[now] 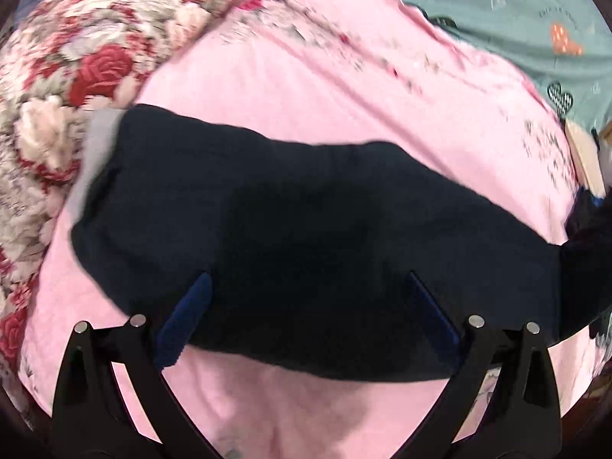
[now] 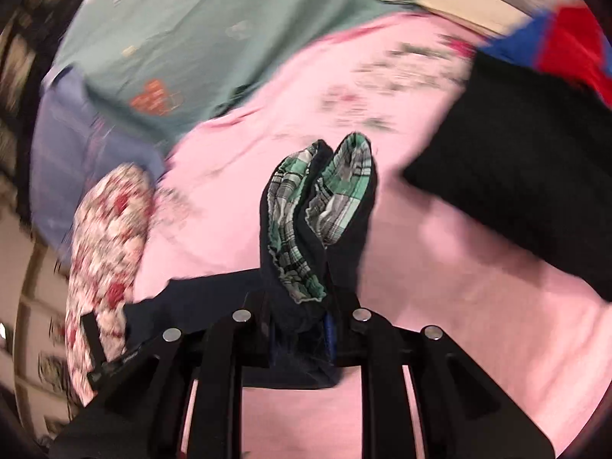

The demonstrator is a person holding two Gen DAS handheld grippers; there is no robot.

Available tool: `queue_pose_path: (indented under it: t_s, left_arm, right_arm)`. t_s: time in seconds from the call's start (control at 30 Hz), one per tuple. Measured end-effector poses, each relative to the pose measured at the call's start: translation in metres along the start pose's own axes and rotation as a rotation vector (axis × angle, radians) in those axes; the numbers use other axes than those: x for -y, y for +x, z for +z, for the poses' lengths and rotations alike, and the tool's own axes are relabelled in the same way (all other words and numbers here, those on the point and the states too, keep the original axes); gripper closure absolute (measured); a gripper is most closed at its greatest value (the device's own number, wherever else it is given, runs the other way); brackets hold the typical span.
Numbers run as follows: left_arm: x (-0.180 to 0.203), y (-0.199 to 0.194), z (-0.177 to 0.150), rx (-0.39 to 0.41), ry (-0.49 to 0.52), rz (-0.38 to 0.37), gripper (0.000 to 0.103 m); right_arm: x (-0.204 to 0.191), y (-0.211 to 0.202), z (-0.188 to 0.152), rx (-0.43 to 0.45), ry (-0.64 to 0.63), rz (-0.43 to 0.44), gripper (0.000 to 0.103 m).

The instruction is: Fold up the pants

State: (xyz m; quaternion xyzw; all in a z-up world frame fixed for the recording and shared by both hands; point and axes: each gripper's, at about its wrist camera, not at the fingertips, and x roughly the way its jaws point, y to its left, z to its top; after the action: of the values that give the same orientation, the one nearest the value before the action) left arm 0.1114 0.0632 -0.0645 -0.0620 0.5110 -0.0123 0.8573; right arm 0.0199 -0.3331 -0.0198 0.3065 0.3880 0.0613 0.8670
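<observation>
Left wrist view: the left gripper (image 1: 306, 298) is spread wide, its blue fingers (image 1: 183, 321) tucked under the edge of the dark pants (image 1: 290, 229), which lie across a pink blanket (image 1: 344, 88) on the bed. Right gripper (image 2: 300, 329) is clamped on the pants' plaid-lined waistband (image 2: 294, 229). Around: floral quilt (image 1: 76, 57), teal sheet (image 2: 191, 30), black folded garment (image 2: 528, 160).

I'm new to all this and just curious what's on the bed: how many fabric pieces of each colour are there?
Pink: 1, the pink blanket
Teal: 1, the teal sheet
Red-and-cream floral: 1, the floral quilt
Navy: 1, the navy pants
Black: 1, the black garment
Lavender-blue: 1, the lavender cloth
Red-and-blue: 1, the red-and-blue cloth
Total: 7
</observation>
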Motion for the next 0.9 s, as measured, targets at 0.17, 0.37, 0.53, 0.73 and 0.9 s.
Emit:
queue_pose_path:
  t_s: [0.17,0.37,0.53,0.73,0.9]
  left_arm:
    - [-0.009,-0.011,-0.009,0.026,0.015,0.025,0.002]
    - [-0.021,-0.01,-0.012,0.01,0.003,0.043,0.002]
    - [-0.01,-0.009,-0.009,0.023,0.025,0.059,0.002]
    - [0.039,-0.015,-0.002,0.058,0.124,0.012,0.002]
    - [0.09,-0.016,-0.002,0.063,0.224,-0.079,0.002]
  right_arm:
    - [-0.084,0.079,-0.02,-0.178,-0.183,0.088,0.084]
    - [-0.141,0.17,-0.081,-0.453,-0.469,-0.006,0.036]
    - [-0.122,0.138,-0.051,-0.466,-0.342,0.194,0.031]
    - [-0.056,0.09,0.001,-0.149,-0.315,-0.139,0.059]
    - [-0.034,0.105,-0.004,-0.204,-0.293,-0.123,0.087]
